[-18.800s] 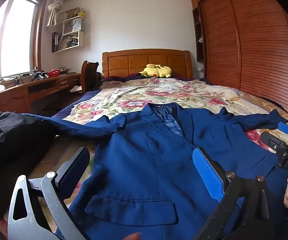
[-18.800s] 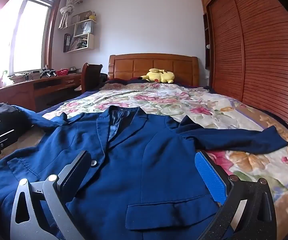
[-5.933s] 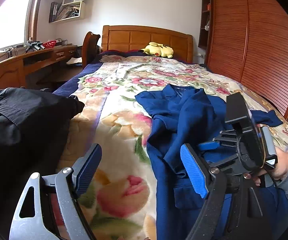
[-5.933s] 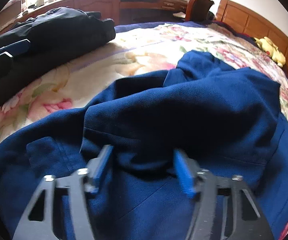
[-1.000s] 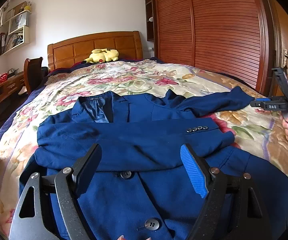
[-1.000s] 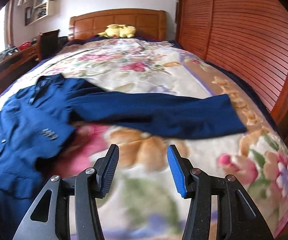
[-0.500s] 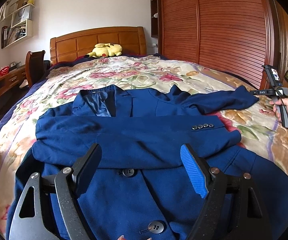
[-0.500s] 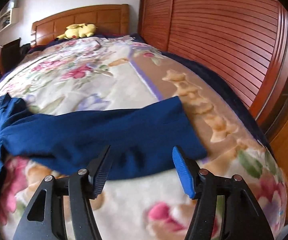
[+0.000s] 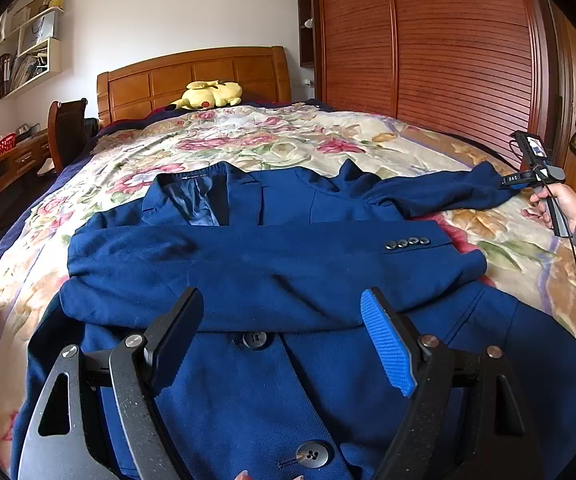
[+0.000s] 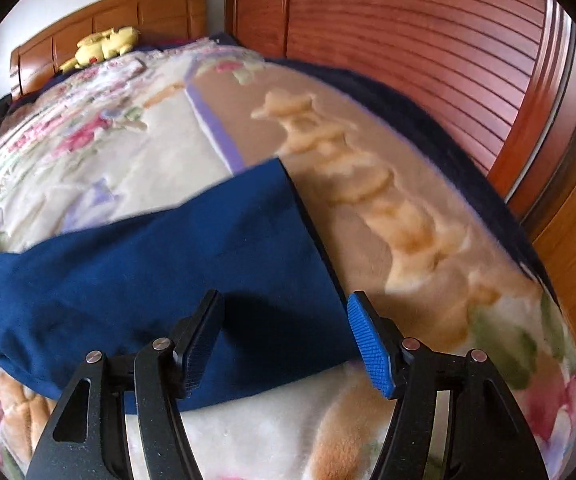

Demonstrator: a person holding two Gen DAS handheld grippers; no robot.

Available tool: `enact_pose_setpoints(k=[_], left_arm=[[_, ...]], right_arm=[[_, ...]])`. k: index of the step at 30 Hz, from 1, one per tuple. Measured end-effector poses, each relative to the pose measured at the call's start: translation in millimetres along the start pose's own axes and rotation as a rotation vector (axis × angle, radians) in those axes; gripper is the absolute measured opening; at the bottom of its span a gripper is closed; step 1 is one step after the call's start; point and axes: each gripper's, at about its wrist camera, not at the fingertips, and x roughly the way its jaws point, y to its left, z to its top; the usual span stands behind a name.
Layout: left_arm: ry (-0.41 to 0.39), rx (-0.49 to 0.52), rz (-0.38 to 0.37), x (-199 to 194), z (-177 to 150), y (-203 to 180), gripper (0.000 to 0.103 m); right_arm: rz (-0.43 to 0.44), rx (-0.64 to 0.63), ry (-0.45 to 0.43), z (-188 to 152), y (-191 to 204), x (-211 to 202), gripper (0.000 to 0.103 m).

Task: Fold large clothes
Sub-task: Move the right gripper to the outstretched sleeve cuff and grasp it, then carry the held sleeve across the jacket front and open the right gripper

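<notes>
My left gripper (image 9: 279, 336) hangs wide apart and empty at the bottom of its frame, over the blue jacket (image 9: 271, 364) spread on the flowered bedspread (image 9: 288, 144), one sleeve (image 9: 247, 264) folded across the chest. My right gripper (image 10: 283, 340), jaws wide too, straddles the other sleeve's cuff (image 10: 247, 248) mid-frame, not clamped.

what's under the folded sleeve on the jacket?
The folded sleeve lies across the blue jacket front. Below its edge a button shows; the chest and lapel closure under it are covered.
</notes>
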Motion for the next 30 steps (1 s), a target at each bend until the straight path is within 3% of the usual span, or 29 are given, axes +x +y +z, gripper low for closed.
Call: enact_pose_setpoints(k=[9, 11, 13, 16, 24, 30], left_arm=[[0.006, -0.003, -0.005, 2.0, -0.7, 0.1, 0.082], [0.005, -0.001, -0.006, 2.1, -1.2, 0.3, 0.082], [0.004, 0.000, -0.006, 1.9, -1.4, 0.1, 0.082], [0.001, 0.003, -0.005, 0.8, -1.1, 0.6, 0.082], [-0.012, 0.009, 0.007, -8.9, -1.0, 9.3, 0.082], [-0.013, 0.007, 0.034, -15.9, -2.6, 21.0, 0.082]], right_arm=[[0.031, -0.034, 0.046, -2.0, -0.1, 0.5, 0.063], [0.045, -0.051, 0.051, -3.5, 1.9, -0.2, 0.052], [0.049, -0.072, 0.057, -5.2, 4.4, -2.4, 0.025], [0.052, -0.099, 0.043, -7.3, 7.8, -8.9, 0.011], [0.110, -0.125, -0.075, -14.0, 26.8, -51.8, 0.007], [0.195, -0.189, -0.187, -13.6, 68.3, -107.4, 0.007]])
